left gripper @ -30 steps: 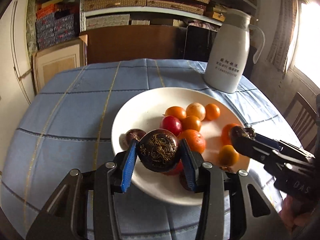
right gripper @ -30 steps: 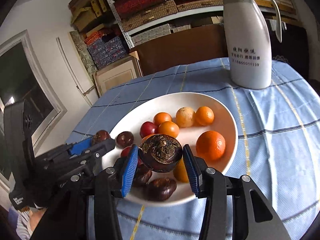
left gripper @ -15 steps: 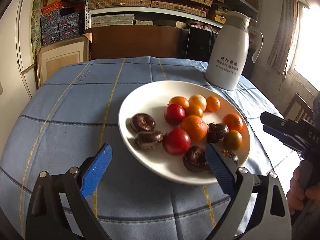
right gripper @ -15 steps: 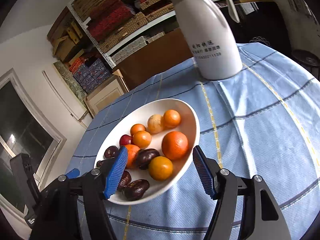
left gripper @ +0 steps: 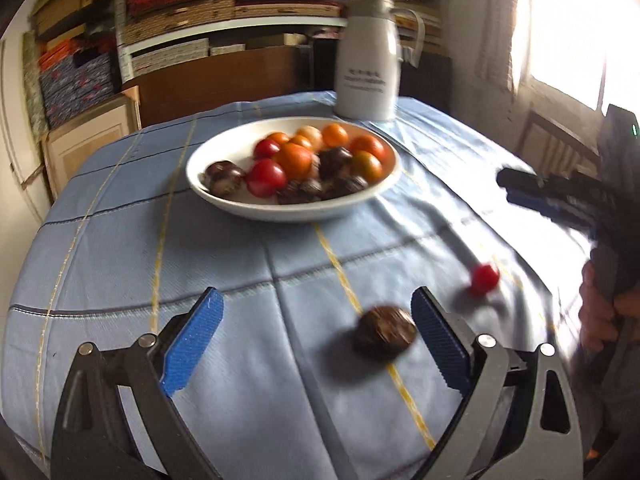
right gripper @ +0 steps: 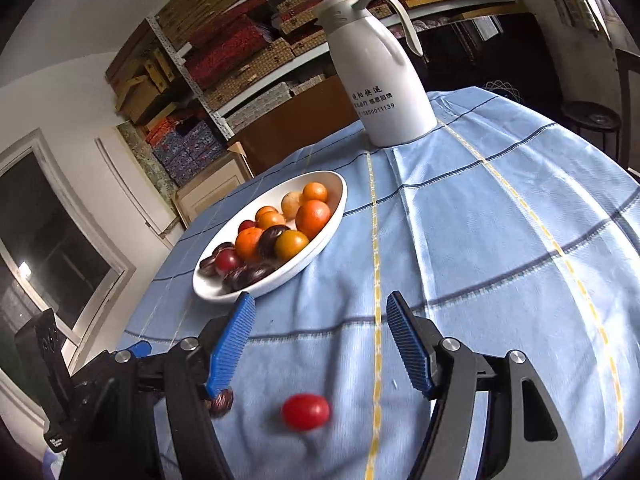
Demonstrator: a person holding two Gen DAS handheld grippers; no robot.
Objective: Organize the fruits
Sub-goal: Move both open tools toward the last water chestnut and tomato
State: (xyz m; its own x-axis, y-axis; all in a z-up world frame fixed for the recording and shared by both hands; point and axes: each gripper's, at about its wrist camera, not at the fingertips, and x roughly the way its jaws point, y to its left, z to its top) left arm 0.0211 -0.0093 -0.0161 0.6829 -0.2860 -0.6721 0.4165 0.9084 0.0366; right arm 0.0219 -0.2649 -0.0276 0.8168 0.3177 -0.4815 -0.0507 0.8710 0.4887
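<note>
A white bowl [left gripper: 224,200] [right gripper: 320,250] on the blue checked tablecloth holds oranges, red fruits and dark brown fruits. A dark brown fruit [left gripper: 385,332] lies on the cloth just inside the right finger of my open, empty left gripper [left gripper: 318,344]. A small red fruit [left gripper: 484,279] [right gripper: 305,411] lies on the cloth, just in front of my open, empty right gripper [right gripper: 318,344]. The dark fruit also shows in the right wrist view [right gripper: 221,400], partly hidden behind the right gripper's left finger. The right gripper shows in the left wrist view [left gripper: 560,200].
A white thermos jug [left gripper: 367,60] [right gripper: 380,80] stands behind the bowl. Shelves of boxes [left gripper: 240,4] line the back wall. A chair [left gripper: 556,144] stands at the right. The cloth [right gripper: 500,240] drops away at the table's round edge.
Both grippers let their dark fruits go into the bowl and opened. They have pulled back to the near part of the table, over two loose fruits.
</note>
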